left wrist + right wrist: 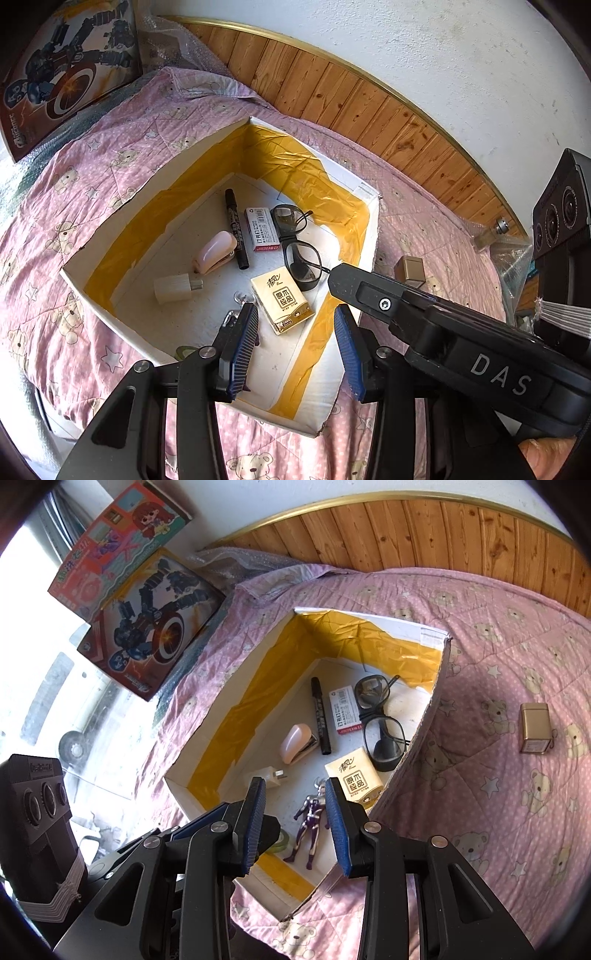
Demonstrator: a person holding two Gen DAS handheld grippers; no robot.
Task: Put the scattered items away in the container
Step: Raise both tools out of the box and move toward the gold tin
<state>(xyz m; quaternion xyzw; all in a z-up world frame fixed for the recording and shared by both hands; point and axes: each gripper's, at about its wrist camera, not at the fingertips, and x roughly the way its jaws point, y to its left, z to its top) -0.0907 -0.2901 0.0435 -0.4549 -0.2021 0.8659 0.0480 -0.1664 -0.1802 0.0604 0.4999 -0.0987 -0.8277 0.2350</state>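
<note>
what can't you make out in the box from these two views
- Left wrist view: the toy figure is almost wholly hidden behind the left tool.
- Both views: the tape roll is mostly covered by tool fingers.
- Marker lettering: too small to read.

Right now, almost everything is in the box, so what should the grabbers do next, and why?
Probably move the right gripper over to the small gold box and grasp it. It looks like the only loose item outside the white container; it lies on the pink quilt to the container's right. Both grippers are open and hold nothing, and the left gripper hovers over the container.
</note>
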